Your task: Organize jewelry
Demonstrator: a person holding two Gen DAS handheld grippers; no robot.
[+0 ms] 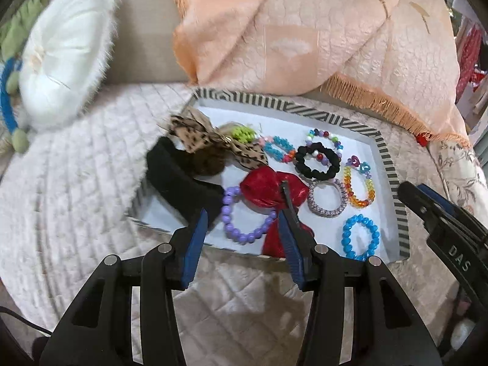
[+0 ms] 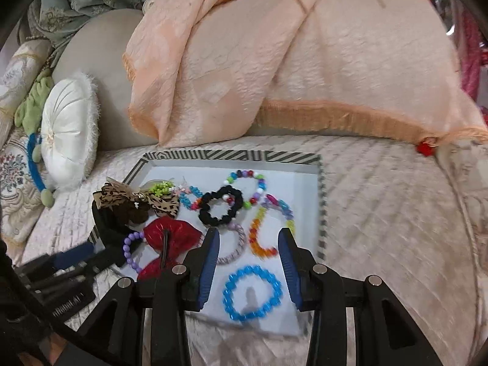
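Tray (image 1: 393,164) w/ striped rim sits on the quilted cover (image 1: 76,183), white inside, full of hair bits & bracelets. Peach throw (image 1: 305,30) w/ fringe behind it, white round pillow (image 1: 64,58) off to the left.

Left gripper (image 1: 244,222) hangs over the tray's near-left part, jaws spread, nothing between the pads. Purple bracelet (image 1: 241,238) & red bow (image 1: 268,192) lie on the tray floor in the gap below, no pad touching them. The bow has a dark clip across its middle.

Right gripper (image 2: 248,241) over the near-right part, jaws apart too, nothing pinched. Blue bracelet (image 2: 253,292) lies flat just below/between its fingers, apart from both. In the left view the right gripper shows at the far right edge, beside the tray's right rim.

Rest of the tray: black scrunchie (image 1: 317,161) mid, touching a multicolour bead bracelet (image 1: 326,137) behind it; lilac glitter ring (image 1: 326,198) just in front of the scrunchie; rainbow bracelet (image 1: 360,186) to its right. Leopard bow (image 1: 195,134) at the back-left, over a brown pom & a black hairband (image 1: 177,177) that hangs over the left rim. Lime green piece & a turquoise-pink bracelet (image 1: 277,149) near the back. Some blur in both views.
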